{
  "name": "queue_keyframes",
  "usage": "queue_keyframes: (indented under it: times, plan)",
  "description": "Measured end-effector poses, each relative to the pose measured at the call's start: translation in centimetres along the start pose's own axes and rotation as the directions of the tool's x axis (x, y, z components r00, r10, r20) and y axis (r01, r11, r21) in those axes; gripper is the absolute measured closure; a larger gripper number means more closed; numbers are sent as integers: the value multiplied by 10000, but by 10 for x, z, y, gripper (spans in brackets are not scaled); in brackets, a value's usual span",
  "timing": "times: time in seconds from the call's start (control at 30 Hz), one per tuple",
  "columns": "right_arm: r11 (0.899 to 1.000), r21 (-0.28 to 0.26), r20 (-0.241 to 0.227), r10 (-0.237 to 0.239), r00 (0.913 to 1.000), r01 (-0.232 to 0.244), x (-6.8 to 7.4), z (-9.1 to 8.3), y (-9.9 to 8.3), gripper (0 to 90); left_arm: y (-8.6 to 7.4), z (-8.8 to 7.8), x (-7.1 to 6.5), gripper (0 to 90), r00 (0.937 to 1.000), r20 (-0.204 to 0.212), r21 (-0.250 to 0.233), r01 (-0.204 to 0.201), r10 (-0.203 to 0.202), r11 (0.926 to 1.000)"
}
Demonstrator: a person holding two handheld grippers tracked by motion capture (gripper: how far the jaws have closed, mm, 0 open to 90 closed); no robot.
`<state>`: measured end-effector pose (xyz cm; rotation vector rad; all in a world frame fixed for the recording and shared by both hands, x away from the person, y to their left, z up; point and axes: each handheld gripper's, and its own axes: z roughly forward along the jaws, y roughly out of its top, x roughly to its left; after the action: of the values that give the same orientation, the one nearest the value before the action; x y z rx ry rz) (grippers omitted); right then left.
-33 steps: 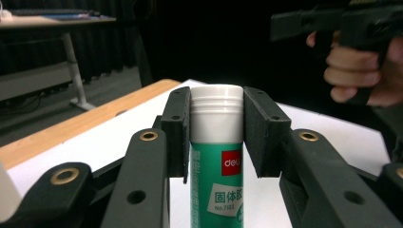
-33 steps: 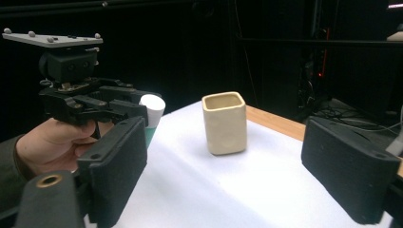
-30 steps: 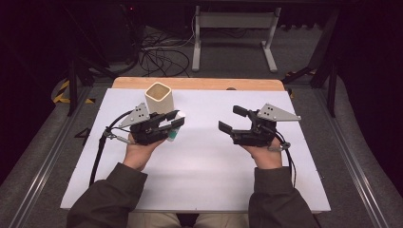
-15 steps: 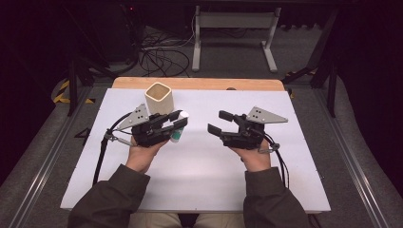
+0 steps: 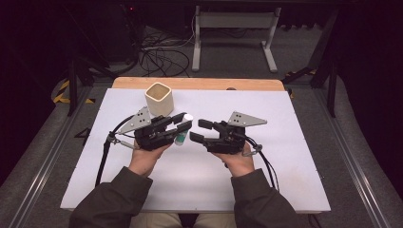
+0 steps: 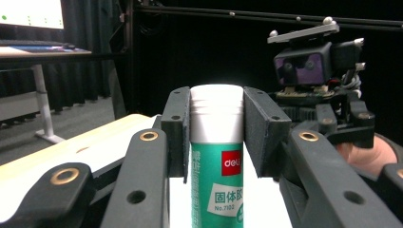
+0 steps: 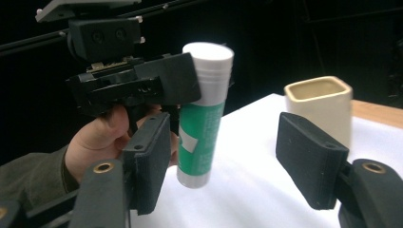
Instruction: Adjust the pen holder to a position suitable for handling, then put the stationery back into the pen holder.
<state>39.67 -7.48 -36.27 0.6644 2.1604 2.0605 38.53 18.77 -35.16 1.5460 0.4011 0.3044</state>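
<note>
Two hand-held grippers face each other over a white table (image 5: 266, 180), a glue stick (image 6: 217, 156) between them. The left gripper (image 5: 183, 124) is clenched on the stick just below its white cap (image 6: 216, 111), one black pad pressing each side; the green tube hangs upright, lifted off the table, near its middle. The right gripper (image 5: 202, 130) has just been closing its jaws, yet in the right gripper view they stand apart, the stick beyond the pads and untouched — so this claw holds nothing.

Risks, as judged from this arrangement. The stick is pinched near its upper end, where the cap meets the body; a sideways push from the approaching right gripper could swing the free lower part, or twist the tube within the pads. If the right jaws come together before the tube lies squarely between them, one pad may knock the green body (image 7: 202, 137) instead of seizing it, and the stick could slip out and drop to the table. A pull on the cap while the left pads sit partly on it may fail to part cap from body.

Containers: a cream square cup (image 5: 158, 99) stands upright near the far edge of the table, just beyond the left gripper. Its mouth is open; what shows of the inside looks empty, though the bottom cannot be made out.
</note>
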Motion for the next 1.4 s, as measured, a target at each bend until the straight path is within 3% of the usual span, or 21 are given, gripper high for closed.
queue_keyframes:
  times: [0.33, 0.77, 0.97, 1.2, 1.4]
  plan:
    - [9991, 138, -681, 406, 9969, -397, 4, 15, -8, 457, -2, 4, -5, 652, 9999, 145, -98, 17, -16, 10000]
    - [9985, 104, -1070, 542, 9928, -534, 6, 18, -10, 591, -2, 4, -10, 652, 9998, 168, -354, -40, 46, 9994]
    - [9978, 123, -1227, 664, 9902, -654, 5, 19, -11, 629, -1, 2, -11, 652, 9998, 200, -727, 2, 12, 9974]
    - [9984, 197, -1103, 542, 9924, -523, 7, 20, -11, 657, -2, 2, -11, 649, 9998, 187, -724, 34, -20, 9974]
    - [9991, 417, -577, 24, 9983, 0, 7, 18, -11, 660, -2, 3, -10, 643, 9999, -99, -398, -96, 92, 9992]
